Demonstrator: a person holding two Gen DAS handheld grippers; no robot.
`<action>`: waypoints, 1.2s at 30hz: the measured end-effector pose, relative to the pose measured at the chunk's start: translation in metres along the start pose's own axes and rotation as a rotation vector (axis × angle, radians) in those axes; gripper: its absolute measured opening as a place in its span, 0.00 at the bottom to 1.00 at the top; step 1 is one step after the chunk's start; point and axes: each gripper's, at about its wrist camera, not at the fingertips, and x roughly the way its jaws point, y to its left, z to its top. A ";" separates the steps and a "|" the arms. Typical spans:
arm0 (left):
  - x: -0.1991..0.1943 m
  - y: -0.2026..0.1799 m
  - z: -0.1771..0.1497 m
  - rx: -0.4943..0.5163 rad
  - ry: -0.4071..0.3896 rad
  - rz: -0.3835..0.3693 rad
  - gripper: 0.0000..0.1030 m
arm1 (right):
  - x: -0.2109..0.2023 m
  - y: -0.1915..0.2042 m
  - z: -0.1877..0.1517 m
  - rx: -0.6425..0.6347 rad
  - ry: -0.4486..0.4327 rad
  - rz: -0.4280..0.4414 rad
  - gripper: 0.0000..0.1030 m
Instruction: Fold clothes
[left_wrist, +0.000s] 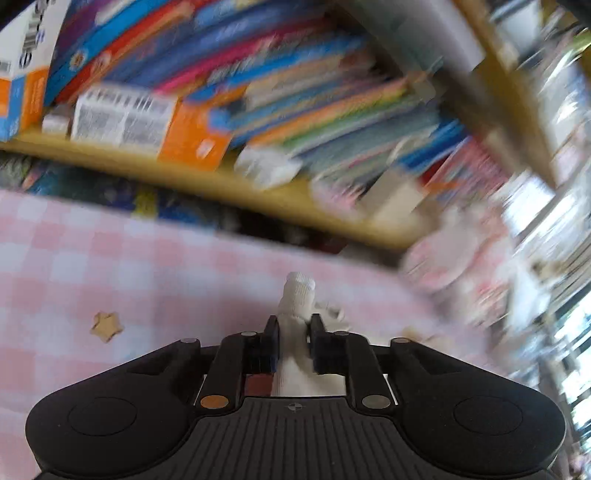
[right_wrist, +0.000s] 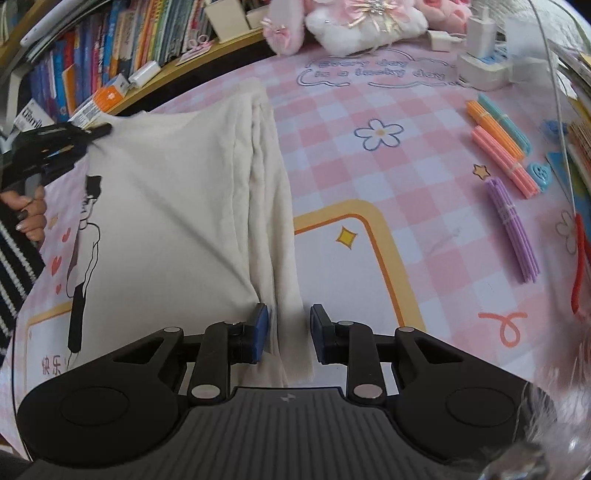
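Lying on the pink checked surface (right_wrist: 369, 155), cream T-shirt (right_wrist: 177, 192), partly folded, layered edges stacked along its 3 o'clock side; printed line-drawn figure toward 9 o'clock.

Right tongs (right_wrist: 287, 328): low at 6 o'clock of the right wrist view, pointing toward 12 o'clock, blue pads either side of the shirt's folded edge. The 9 o'clock pad touches the cloth; the 3 o'clock pad stands just apart, so not clamped.

Left tongs (right_wrist: 96, 132): at 10 o'clock in the right wrist view, tips pinched on the shirt's far corner, cloth pulled taut. In the left wrist view (left_wrist: 293, 338) a bunched white fold sits gripped between the fingers.

Hand (right_wrist: 29, 214): at 9 o'clock, wrapped round the left handle, striped sleeve (right_wrist: 14, 266) below.

Surroundings: bundled coloured sticks (right_wrist: 509, 166) at 3 o'clock; plush toy (right_wrist: 354, 22) at 12 o'clock; bookshelf (right_wrist: 110, 48) at 11 o'clock, blurred in the left wrist view.
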 end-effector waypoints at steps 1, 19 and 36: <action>-0.003 0.001 -0.003 -0.003 0.010 0.007 0.36 | 0.000 0.001 0.000 -0.005 0.003 0.000 0.24; -0.064 -0.007 -0.082 -0.092 0.107 0.091 0.55 | -0.002 -0.004 -0.005 -0.039 -0.018 0.039 0.24; -0.137 0.005 -0.129 -0.102 0.057 0.225 0.04 | 0.011 0.038 -0.025 -0.160 0.111 0.259 0.13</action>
